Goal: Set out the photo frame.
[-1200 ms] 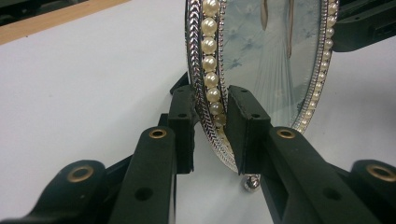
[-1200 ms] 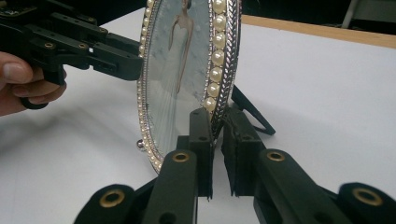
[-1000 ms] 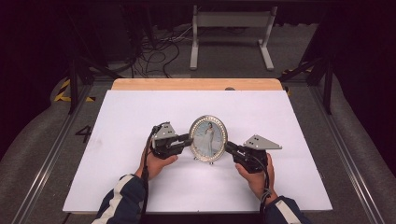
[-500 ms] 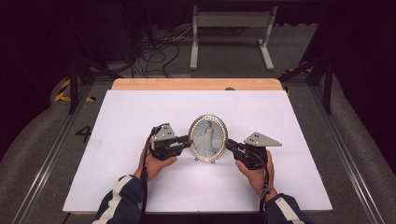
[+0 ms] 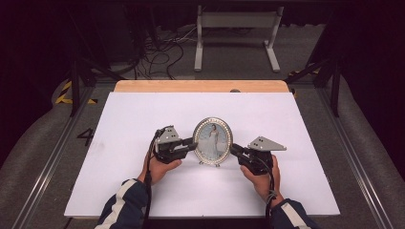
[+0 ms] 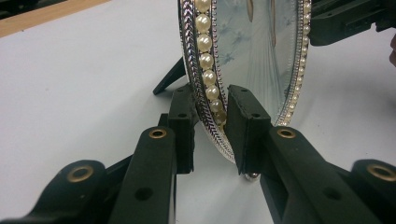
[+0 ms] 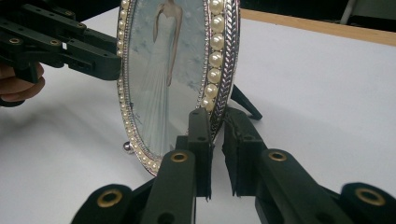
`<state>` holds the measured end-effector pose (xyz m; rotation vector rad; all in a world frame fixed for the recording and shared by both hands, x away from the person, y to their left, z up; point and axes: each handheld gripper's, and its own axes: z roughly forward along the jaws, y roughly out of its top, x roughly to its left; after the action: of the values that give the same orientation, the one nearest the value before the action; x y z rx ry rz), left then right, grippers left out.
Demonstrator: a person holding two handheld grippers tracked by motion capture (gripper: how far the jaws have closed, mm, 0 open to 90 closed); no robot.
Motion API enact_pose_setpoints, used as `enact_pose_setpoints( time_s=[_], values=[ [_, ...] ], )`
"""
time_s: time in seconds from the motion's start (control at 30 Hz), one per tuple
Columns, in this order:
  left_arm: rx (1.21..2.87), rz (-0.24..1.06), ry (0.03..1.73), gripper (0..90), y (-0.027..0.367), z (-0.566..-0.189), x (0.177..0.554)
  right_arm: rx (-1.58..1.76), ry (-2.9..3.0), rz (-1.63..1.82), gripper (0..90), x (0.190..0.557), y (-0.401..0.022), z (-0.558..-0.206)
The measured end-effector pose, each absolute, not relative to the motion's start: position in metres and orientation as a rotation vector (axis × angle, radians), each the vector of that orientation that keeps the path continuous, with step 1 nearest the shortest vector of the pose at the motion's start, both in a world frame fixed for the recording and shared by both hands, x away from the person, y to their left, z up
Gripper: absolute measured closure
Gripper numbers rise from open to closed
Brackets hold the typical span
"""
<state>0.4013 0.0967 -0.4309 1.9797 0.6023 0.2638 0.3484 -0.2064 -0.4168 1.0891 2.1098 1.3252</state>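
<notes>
Pearls and braided silver edge the oval picture frame (image 5: 212, 141) standing upright near the middle of the matte white table sheet (image 5: 124, 119). My left gripper (image 6: 210, 123) has its black jaws pinched onto its left rim, my right gripper (image 7: 215, 135) onto its right rim; a black strut props it behind.

One picture frame (image 5: 213, 141), two hand-held grippers (image 5: 191, 144) (image 5: 235, 149)

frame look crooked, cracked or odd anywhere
Nothing stands out. The frame stands upright on the table, glass and pearl rim whole, left gripper and right gripper clamped on opposite edges.
</notes>
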Motion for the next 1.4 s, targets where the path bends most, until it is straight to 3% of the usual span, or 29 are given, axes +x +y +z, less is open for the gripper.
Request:
enact_pose_setpoints(
  time_s=[1.4],
  values=[
    [1.975,0.261,0.619,74.8,0.101,-0.434,0.394,1.071,2.113,1.322,83.1,0.359,-0.206,-0.418]
  ],
)
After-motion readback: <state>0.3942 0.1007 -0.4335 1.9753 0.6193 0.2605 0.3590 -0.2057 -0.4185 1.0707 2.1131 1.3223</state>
